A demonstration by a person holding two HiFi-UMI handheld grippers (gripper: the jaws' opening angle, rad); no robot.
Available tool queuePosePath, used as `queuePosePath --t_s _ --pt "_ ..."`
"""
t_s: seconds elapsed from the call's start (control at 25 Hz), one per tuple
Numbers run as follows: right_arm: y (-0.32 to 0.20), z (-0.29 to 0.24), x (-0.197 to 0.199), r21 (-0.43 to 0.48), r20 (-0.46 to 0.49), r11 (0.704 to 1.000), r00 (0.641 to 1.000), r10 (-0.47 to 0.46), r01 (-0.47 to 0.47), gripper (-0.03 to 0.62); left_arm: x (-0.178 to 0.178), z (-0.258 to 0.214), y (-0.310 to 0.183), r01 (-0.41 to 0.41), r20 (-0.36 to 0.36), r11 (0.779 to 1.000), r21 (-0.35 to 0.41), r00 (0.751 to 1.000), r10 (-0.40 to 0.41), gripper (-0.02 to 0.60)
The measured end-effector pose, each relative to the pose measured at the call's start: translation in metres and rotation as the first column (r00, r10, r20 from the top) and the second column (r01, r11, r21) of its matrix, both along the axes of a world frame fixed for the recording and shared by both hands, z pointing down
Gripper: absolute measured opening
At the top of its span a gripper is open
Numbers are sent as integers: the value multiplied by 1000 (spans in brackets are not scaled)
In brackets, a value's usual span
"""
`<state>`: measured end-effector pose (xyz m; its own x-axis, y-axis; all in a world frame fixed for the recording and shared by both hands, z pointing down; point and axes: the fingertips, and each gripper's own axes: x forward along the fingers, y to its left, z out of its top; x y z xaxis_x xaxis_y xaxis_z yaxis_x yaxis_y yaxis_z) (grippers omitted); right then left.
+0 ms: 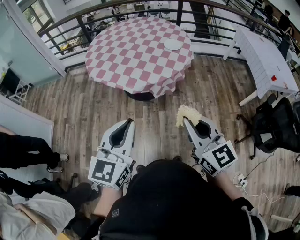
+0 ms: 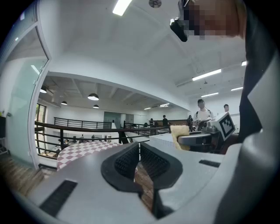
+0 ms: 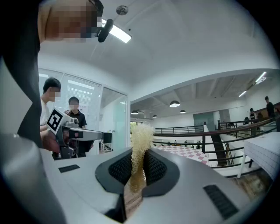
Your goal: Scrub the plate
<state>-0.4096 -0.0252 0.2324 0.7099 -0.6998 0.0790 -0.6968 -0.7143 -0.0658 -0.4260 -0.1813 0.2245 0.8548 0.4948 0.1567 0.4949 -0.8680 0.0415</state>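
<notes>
A white plate (image 1: 172, 44) lies on the round table with the pink-and-white checked cloth (image 1: 136, 51), far ahead of both grippers. My right gripper (image 1: 187, 120) is shut on a pale yellow fibrous scrubber (image 1: 187, 114), which sticks up between its jaws (image 3: 140, 148). My left gripper (image 1: 129, 123) is shut with nothing between its pads (image 2: 139, 164). Both are held low over the wooden floor, well short of the table. In the left gripper view the scrubber (image 2: 179, 133) shows at the right.
A black railing (image 1: 140, 9) runs behind the table. A white table (image 1: 262, 56) stands at the right with a black chair (image 1: 276, 124) near it. A person's legs (image 1: 28, 152) are at the left. Cables and a power strip (image 1: 241, 180) lie on the floor.
</notes>
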Motion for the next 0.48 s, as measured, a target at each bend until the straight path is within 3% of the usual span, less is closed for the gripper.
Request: queuePosePath --t_s 0.28,0.48 --pt "9 4 0 -1 11 1000 1000 10 -9 46 1 4 7 4 11 1000 -5 1000 -4 15" --pt "27 5 -4 48 40 999 999 -21 19 48 9 9 29 -15 22 1000 -6 1000 15 15"
